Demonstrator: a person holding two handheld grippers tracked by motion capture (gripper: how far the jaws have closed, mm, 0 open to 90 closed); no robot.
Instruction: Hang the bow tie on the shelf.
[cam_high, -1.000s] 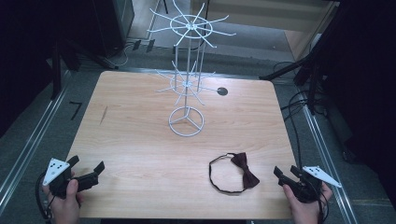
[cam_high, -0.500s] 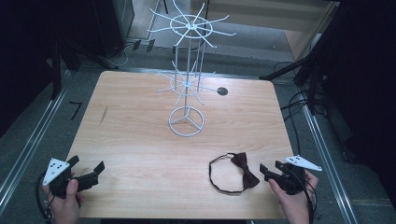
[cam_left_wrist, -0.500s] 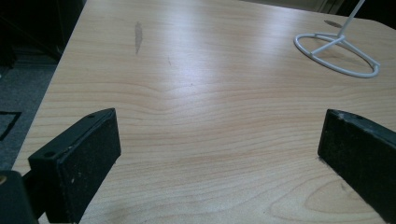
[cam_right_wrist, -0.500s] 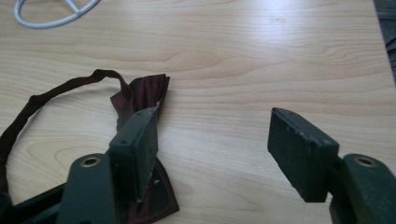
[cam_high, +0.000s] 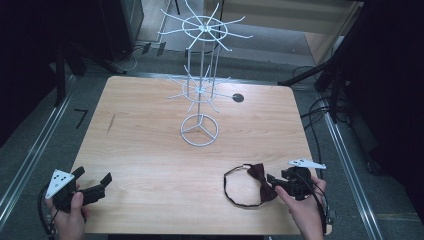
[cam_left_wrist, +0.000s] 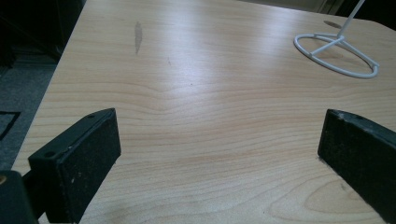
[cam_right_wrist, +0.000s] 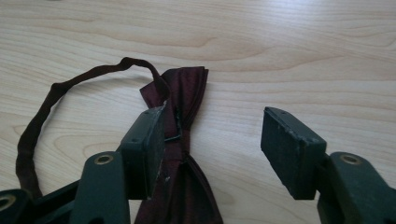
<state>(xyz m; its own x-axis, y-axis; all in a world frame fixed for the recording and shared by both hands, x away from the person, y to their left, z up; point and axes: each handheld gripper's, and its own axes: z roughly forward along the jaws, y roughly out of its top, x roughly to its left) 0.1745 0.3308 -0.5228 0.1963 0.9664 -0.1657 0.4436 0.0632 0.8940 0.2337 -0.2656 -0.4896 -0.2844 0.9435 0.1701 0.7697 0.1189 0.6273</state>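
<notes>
High view: white wire rack (cam_high: 200, 131) stands apparently unobstructed, beyond bow tie (cam_high: 261, 182)

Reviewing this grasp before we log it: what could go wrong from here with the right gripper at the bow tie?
1. The right gripper is open with its jaws off-centre: one sits over the bow tie, the other over bare table. Closing may only pinch an edge, or miss.
2. The strap lies in a loose loop, so lifting could let it dangle and snag the wire stand.

Satiny cloth bow tie (cam_right_wrist: 187, 93); smooth wooden table (cam_high: 150, 150); white wire rack (cam_high: 200, 131)
</notes>
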